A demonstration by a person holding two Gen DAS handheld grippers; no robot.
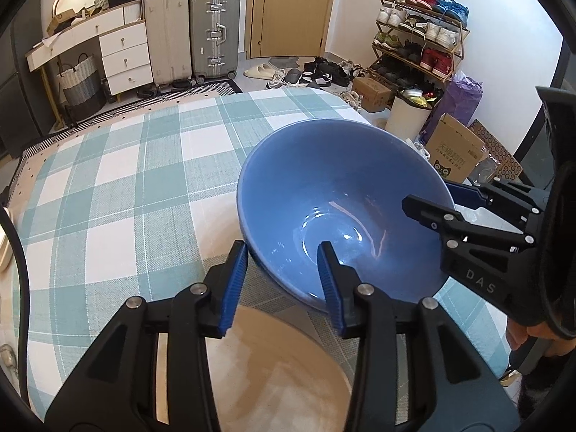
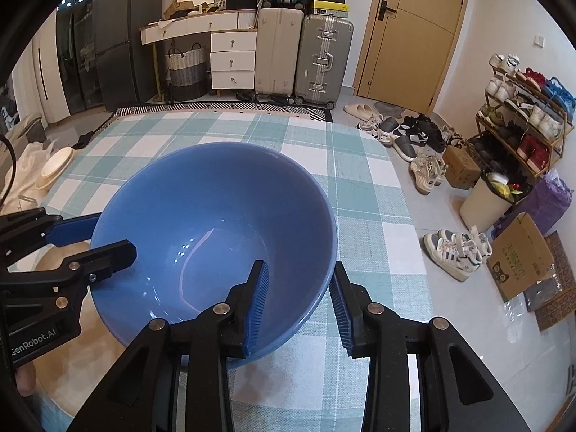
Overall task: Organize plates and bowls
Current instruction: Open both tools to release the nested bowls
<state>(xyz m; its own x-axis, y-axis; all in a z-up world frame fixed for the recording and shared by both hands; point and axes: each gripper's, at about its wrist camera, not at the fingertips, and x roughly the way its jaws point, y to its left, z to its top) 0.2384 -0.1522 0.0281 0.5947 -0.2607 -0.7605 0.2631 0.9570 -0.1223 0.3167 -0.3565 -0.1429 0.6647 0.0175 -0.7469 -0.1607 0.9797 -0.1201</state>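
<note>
Blue bowl (image 1: 324,180) | left claw (image 1: 282,248) "GenRobot.AI" | right claw (image 2: 298,266) "DAS" | both open astride rim

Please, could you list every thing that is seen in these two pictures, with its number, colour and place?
bowl: one, blue, on the table, its near side over the plate
plate: one, beige, at the table's near edge
tablecloth: one, green and white checks, covering the table
suitcases: two standing, beige and silver, at the far wall
drawers: one unit, white, left of the suitcases
basket: one, white and grey, under the desk
door: one, tan, far wall
shoe rack: one, full, right wall
bin: one, white, below the rack
left claw: one, black with blue pads, open astride the bowl's rim
right claw: one, same colours, open astride the opposite rim
</note>
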